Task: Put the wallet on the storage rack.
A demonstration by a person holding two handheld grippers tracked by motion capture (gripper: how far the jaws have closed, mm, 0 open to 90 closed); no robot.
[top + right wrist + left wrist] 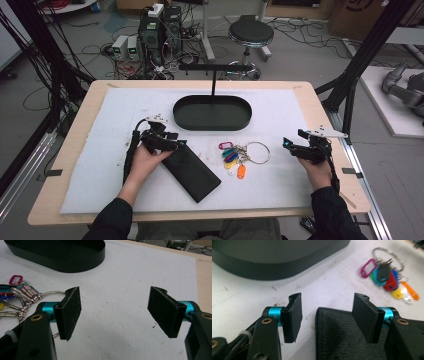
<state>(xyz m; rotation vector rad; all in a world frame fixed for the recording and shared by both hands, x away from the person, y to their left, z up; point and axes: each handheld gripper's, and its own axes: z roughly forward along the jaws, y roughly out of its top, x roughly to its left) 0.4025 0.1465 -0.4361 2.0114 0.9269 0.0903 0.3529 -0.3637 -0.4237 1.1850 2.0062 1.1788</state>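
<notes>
In the high view, a wooden table (320, 107) carries a white foam mat (280, 120). A black oval tray (212, 112) sits toward twelve o'clock on the mat. A bunch of keys with coloured tags (235, 157) on a large ring lies near the mat's centre, toward five o'clock from the tray. A black leather pouch (192, 172) lies flat at about nine o'clock from the keys, slanting toward five o'clock. The left tool (176, 144), in the person's left hand (144, 162), is at the pouch's upper end. The right tool (291, 145), in the right hand (316, 167), is at three o'clock from the keys, well apart from them.

In the left gripper view, the left tool (327, 315) has its jaws apart, clamped on nothing. The end of the black leather pouch (342, 337) lies below and between the jaws. The keys with coloured tags (387, 277) show blurred at two o'clock, and the black oval tray (279, 260) stands at twelve o'clock.

In the right gripper view, the right tool (116, 312) has its jaws wide apart over bare white foam mat (150, 267), holding nothing. The keys with coloured tags (22, 297) lie at nine o'clock just beside the left jaw, and the black oval tray (62, 255) is at eleven o'clock.
</notes>
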